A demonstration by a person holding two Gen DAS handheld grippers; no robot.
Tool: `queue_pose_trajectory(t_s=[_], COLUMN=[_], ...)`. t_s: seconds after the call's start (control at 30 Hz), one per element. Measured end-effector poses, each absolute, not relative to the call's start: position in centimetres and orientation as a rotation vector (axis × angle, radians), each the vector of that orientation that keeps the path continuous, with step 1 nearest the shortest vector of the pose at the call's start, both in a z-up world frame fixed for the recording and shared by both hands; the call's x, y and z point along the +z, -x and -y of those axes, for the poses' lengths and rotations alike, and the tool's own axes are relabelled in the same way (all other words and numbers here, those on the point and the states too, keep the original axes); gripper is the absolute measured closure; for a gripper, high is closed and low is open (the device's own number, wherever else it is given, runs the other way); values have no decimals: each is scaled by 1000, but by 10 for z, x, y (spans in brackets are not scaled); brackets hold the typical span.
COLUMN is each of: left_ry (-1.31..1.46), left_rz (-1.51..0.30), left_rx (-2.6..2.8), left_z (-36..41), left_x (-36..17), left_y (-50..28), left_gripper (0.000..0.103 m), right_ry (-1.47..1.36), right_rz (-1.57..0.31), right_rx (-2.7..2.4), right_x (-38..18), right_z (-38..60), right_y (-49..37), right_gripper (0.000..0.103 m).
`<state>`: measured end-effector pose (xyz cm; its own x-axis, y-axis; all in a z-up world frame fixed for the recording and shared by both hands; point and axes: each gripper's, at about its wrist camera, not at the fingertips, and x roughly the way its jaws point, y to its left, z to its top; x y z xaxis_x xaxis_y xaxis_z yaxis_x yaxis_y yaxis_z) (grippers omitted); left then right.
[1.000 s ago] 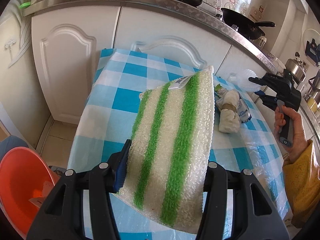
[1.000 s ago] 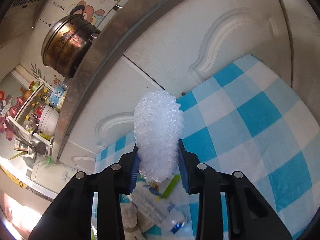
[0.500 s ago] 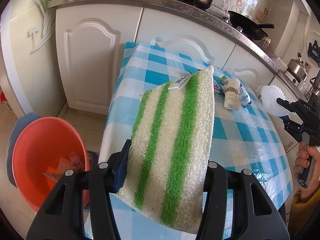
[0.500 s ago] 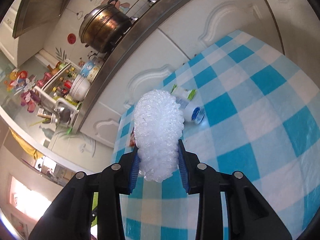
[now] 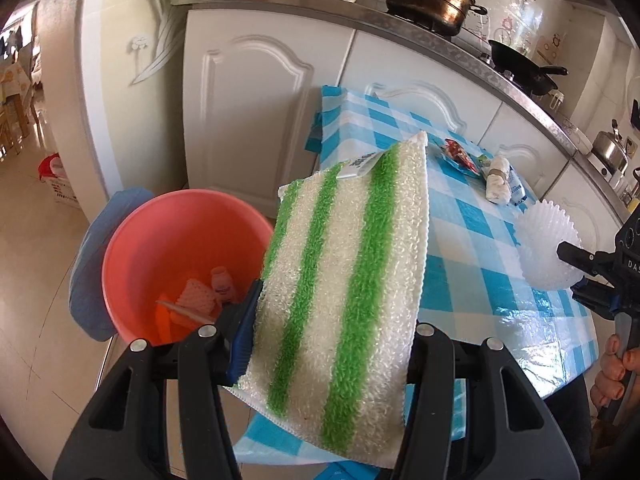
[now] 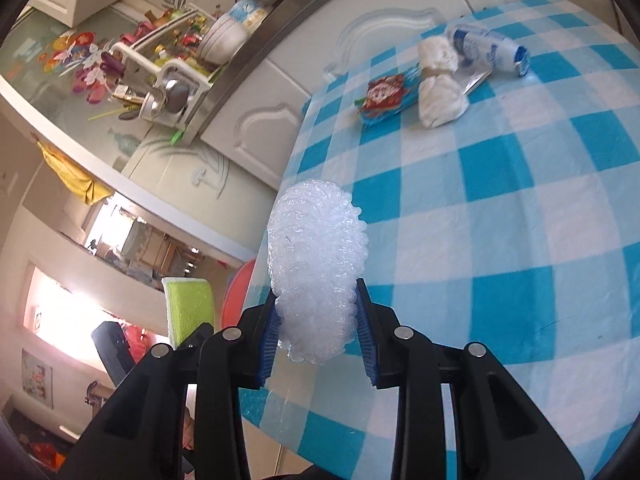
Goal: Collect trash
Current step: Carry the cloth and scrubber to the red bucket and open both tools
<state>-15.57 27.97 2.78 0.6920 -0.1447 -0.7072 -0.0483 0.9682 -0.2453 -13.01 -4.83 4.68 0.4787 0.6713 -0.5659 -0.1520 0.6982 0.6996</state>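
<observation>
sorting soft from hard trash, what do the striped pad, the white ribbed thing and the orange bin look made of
Green-and-white striped pad, held in the left gripper: looped textile pile, matte, a sewn label at its top edge; likely a microfibre sponge cloth.
White ribbed piece, held in the right gripper: translucent, glossy, bubbly ridges; probably foam netting or thin plastic.
Orange bin: smooth moulded plastic with a soft sheen.

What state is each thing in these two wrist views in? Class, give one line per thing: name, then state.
Green-and-white striped scouring pad: clamped in left gripper, off the table.
White bubble-wrap wad: clamped in right gripper.
Orange plastic basin: on the floor, holding scraps.
Red-and-blue snack wrapper: lying flat on the table.
White tied bundle: lying on the table.
</observation>
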Motion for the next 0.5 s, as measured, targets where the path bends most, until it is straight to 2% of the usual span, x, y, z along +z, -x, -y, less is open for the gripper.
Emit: queue_pose_trajectory(t_s=[0.23, 0.5], left_ry=[310, 385], left_rz=[-770, -662], left_rx=[40, 136], left_z=[-336, -393], left_x=[26, 48], left_y=[183, 191], left_gripper=[50, 48], right_ry=[-495, -308], right_rz=[-1024, -1037], right_rx=[691, 802], right_x=[56, 79], right_z=[-38, -132], right_y=[134, 119], right_gripper=[67, 67])
